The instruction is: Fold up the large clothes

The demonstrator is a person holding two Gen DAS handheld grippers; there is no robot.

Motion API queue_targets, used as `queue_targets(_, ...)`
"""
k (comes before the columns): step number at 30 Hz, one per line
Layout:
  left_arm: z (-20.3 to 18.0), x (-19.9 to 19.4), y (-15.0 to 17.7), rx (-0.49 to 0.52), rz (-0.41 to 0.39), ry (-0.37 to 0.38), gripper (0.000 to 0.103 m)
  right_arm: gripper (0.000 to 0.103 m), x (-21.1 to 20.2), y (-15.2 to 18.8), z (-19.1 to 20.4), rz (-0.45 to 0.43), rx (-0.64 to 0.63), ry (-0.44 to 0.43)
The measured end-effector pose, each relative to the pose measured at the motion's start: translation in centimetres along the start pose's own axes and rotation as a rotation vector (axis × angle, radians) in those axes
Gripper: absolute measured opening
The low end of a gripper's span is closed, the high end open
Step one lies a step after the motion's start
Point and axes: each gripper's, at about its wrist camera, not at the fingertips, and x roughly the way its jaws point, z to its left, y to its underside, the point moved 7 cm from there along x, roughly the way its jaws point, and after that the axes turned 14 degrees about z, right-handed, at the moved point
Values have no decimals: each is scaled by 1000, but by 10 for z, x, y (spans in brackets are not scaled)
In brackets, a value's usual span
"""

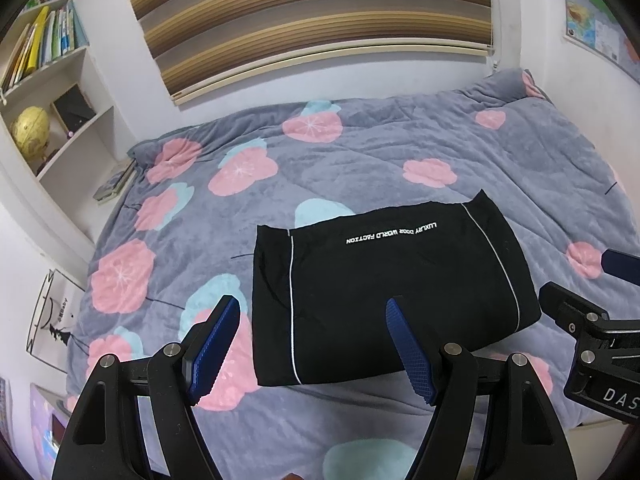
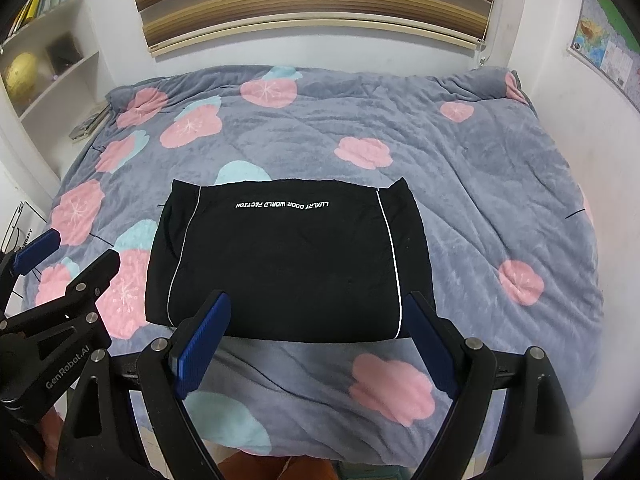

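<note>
A black garment (image 1: 384,280) with thin white piping and white lettering lies folded into a flat rectangle on the bed's grey floral quilt (image 1: 360,152); it also shows in the right wrist view (image 2: 288,260). My left gripper (image 1: 312,312) is open and empty, held above the garment's near left part. My right gripper (image 2: 316,308) is open and empty, held above the garment's near edge. The right gripper shows at the right edge of the left wrist view (image 1: 592,320), and the left gripper shows at the left edge of the right wrist view (image 2: 60,280).
The quilt (image 2: 480,168) covers the whole bed. A white bookshelf (image 1: 60,92) with books and a yellow globe (image 1: 30,128) stands at the left. A striped window blind (image 1: 312,20) hangs behind the bed. A map (image 2: 608,40) hangs on the right wall.
</note>
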Motion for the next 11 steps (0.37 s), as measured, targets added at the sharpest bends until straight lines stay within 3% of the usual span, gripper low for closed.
queue_targets(11,7,-8,-4,-24,-59,-62,77,89,2,0,1,6,-5,1)
